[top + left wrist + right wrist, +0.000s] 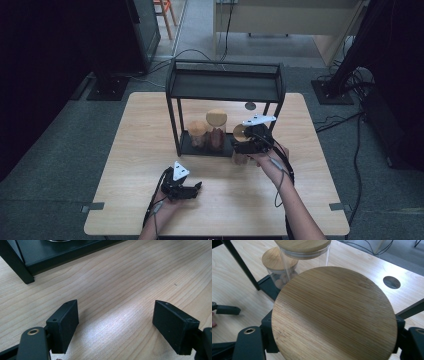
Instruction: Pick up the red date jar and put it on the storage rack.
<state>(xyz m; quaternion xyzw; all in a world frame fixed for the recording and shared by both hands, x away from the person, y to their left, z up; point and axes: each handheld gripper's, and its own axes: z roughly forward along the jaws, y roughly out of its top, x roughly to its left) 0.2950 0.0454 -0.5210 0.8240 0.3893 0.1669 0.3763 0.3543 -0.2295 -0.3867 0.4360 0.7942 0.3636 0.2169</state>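
Jaws of your right gripper [248,141] are clamped on either side of a jar [334,315] with a bamboo lid, held at the front right corner of the black shelf rack [225,85]. Two more jars [207,129] stand just left of it on the rack's bottom tray, close enough to crowd that side. Your left gripper [192,189] rests spread wide with nothing between its jaws on bare table [320,200], well apart from the rack, near the front edge.
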